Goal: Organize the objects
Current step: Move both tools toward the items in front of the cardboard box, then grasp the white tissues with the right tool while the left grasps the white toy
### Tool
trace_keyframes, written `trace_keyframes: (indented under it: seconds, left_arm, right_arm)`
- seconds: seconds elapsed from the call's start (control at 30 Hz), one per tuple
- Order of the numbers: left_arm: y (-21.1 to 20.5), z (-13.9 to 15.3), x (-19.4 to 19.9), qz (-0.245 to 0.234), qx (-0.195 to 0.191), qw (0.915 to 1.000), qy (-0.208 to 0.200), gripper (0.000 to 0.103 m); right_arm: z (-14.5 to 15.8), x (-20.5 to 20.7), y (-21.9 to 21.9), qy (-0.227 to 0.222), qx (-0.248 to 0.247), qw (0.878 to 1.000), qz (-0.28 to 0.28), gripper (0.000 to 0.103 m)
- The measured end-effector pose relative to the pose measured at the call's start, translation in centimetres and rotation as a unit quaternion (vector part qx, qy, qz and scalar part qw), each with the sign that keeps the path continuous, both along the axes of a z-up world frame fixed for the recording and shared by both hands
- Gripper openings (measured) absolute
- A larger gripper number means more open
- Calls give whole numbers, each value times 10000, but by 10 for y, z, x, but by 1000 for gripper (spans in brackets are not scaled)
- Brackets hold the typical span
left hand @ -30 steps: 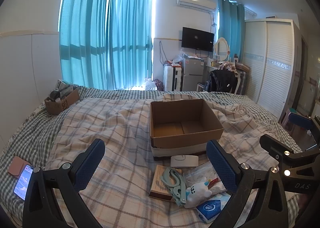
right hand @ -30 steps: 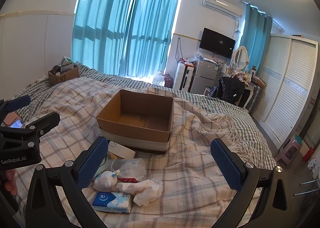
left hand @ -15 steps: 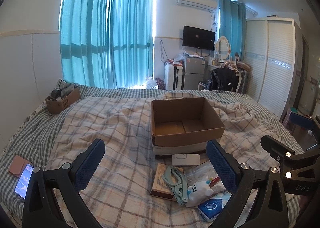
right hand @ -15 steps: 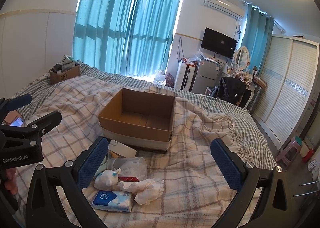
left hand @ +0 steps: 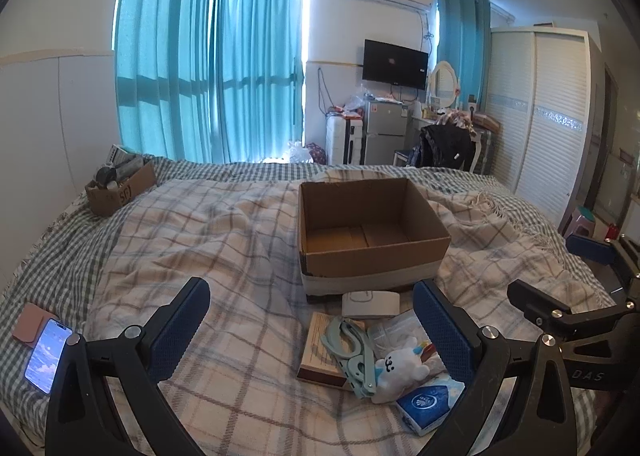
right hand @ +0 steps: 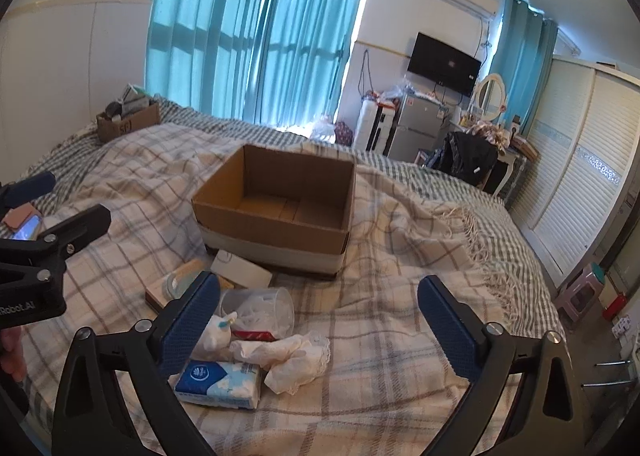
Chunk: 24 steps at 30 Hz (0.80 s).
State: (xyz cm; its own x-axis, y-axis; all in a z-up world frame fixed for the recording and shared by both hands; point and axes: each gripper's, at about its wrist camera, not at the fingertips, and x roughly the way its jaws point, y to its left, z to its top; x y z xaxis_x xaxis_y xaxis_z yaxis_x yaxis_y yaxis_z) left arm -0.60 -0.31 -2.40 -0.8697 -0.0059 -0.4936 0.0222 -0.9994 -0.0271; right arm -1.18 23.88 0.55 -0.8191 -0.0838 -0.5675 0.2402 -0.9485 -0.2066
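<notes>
open cardboard box sits mid-frame on the plaid blanket, small items heaped just below it.
we hold the left gripper and right gripper with fingers spread wide, gripping nothing. the brown box, white-banded at its base, runs its long axis across the left view; a tissue pack lies lower centre.
</notes>
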Motion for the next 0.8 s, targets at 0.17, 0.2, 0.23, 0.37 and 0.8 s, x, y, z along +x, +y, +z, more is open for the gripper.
trace_keyframes:
  seconds: [0.17, 0.2, 0.23, 0.37, 0.8]
  left_arm:
    - [4, -19, -10, -14, -58, 9995, -299, 103]
    - [6, -25, -13, -25, -96, 9992, -395, 103]
    - [7, -30, -15, -38, -127, 9988, -466, 103]
    - [15, -53, -24, -187, -121, 9960, -860, 103]
    - [36, -68, -28, -378, -74, 9909, -1293, 103]
  right_arm:
    - [-24, -14, -1, -365, 127, 9993, 11, 92]
    - [-32, -19, 0, -546, 96, 9985, 33, 89]
    - [-38, -23, 2, -683, 71, 9976, 52, 85]
    - [-74, -38, 0, -1396, 154, 9900, 105, 80]
    - [-65, -36, 21, -1268, -200, 9916, 169, 12]
